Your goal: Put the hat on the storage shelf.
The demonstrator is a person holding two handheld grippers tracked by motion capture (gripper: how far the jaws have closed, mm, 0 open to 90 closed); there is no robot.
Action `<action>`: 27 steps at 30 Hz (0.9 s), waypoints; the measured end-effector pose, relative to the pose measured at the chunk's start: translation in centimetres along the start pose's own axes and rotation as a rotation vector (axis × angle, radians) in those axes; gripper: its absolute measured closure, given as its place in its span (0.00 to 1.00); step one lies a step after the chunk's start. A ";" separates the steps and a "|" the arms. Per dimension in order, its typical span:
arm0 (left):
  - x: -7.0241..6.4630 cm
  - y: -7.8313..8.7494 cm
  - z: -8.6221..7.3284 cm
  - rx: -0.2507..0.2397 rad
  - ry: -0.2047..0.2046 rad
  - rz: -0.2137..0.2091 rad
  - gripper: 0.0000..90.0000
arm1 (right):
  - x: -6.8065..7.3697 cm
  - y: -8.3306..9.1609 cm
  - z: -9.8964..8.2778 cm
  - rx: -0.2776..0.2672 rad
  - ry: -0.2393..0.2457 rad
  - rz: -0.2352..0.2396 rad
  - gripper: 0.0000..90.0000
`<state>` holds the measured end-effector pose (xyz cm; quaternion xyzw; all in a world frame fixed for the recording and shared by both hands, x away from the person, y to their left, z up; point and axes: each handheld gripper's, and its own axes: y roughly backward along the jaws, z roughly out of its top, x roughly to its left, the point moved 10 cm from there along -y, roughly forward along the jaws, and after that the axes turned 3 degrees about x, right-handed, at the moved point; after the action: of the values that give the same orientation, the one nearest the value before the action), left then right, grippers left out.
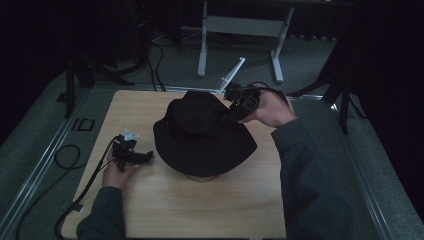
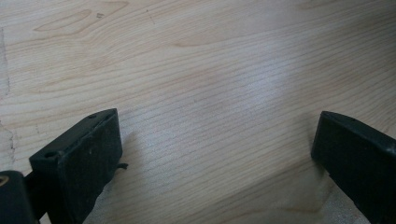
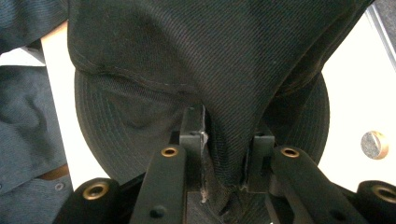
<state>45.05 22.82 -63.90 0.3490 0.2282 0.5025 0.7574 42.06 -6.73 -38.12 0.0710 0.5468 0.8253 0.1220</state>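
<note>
from above we see the black hat (image 1: pixel 202 135) mid-table (image 1: pixel 150 205), our right gripper (image 1: pixel 231 114) at its far right crown, our left gripper (image 1: pixel 145 158) just left of its brim. along the left gripper (image 2: pixel 217 158) we see bare wood, jaws spread wide, released. along the right gripper (image 3: pixel 226 154), a fold of the hat's crown (image 3: pixel 210 70) sits pinched between the jaws.

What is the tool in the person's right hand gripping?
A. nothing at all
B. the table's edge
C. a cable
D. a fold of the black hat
D: in the right gripper view the right tool has a fold of the black hat between its jaws, and the high view shows it at the hat's crown.
</note>
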 end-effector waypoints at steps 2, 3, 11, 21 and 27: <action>0.0 0.0 0.0 0.000 0.000 0.000 0.02 | -0.1 -0.1 0.0 0.000 -0.005 -0.003 0.79; 0.0 0.0 0.0 0.000 0.000 0.000 0.02 | -0.1 -0.1 0.0 -0.001 -0.010 -0.004 0.77; 0.0 0.0 0.0 0.000 0.000 0.000 0.02 | -0.7 -0.4 -0.2 0.009 -0.055 -0.018 0.54; 0.0 0.0 0.0 0.000 0.000 0.000 0.02 | -0.9 -0.7 -0.2 0.025 -0.086 -0.041 0.36; 0.0 0.0 0.0 0.000 0.000 0.000 0.02 | -1.0 -0.7 -0.3 0.029 -0.102 -0.074 0.24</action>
<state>45.05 22.83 -63.90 0.3490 0.2280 0.5027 0.7573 43.06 -7.05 -38.82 0.0946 0.5539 0.8076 0.1791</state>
